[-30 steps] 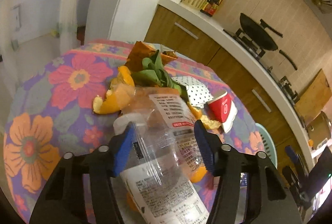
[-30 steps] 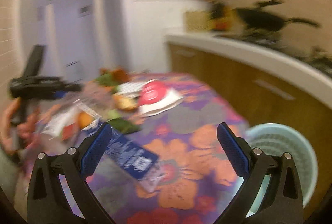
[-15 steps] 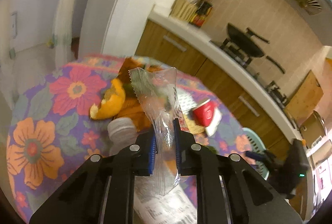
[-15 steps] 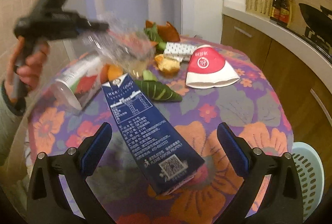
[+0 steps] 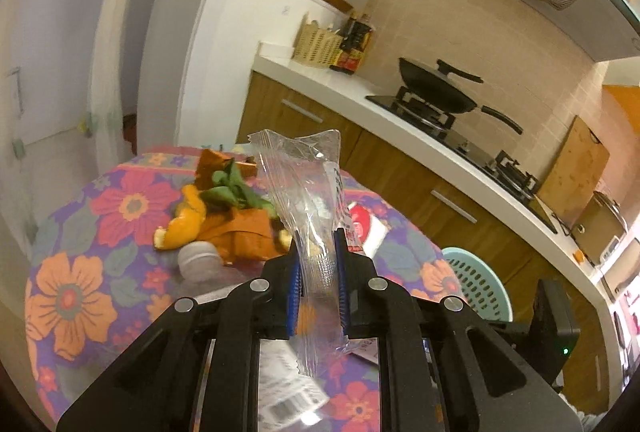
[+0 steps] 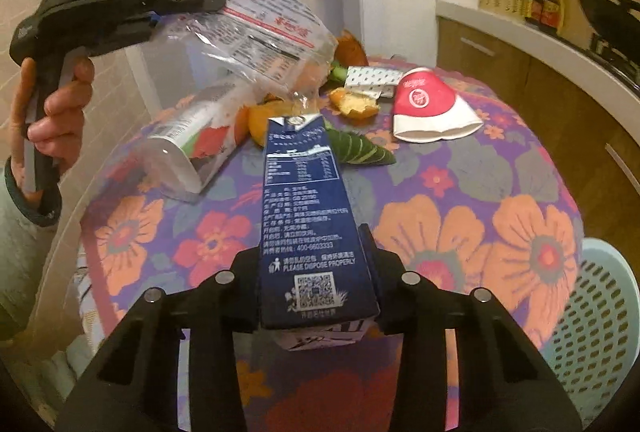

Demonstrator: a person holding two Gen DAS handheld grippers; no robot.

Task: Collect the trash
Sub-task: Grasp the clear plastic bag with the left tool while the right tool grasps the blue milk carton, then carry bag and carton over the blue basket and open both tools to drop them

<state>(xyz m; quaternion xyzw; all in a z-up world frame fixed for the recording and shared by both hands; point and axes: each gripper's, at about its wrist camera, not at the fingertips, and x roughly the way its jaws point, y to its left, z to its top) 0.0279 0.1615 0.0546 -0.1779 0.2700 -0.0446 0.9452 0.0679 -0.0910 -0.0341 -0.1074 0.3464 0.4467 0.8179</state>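
Observation:
My left gripper (image 5: 317, 284) is shut on a clear plastic wrapper (image 5: 310, 192) and holds it above the flowered table (image 5: 80, 272); the wrapper also shows in the right wrist view (image 6: 260, 28). My right gripper (image 6: 316, 292) is shut on a dark blue milk carton (image 6: 308, 208) that lies lengthwise on the table. Orange peels (image 5: 188, 224), green leaves (image 5: 232, 188), a plastic bottle (image 6: 192, 140), a red and white paper cup (image 6: 428, 108) and a dotted wrapper (image 6: 372, 76) lie on the table.
A pale blue perforated basket (image 6: 596, 316) stands beside the table at the right; it also shows in the left wrist view (image 5: 476, 280). A kitchen counter (image 5: 400, 112) with a wok runs behind the table.
My left gripper closed on the clear wrapper and lifted it off the table. My right gripper moved in over the blue carton and closed on it.

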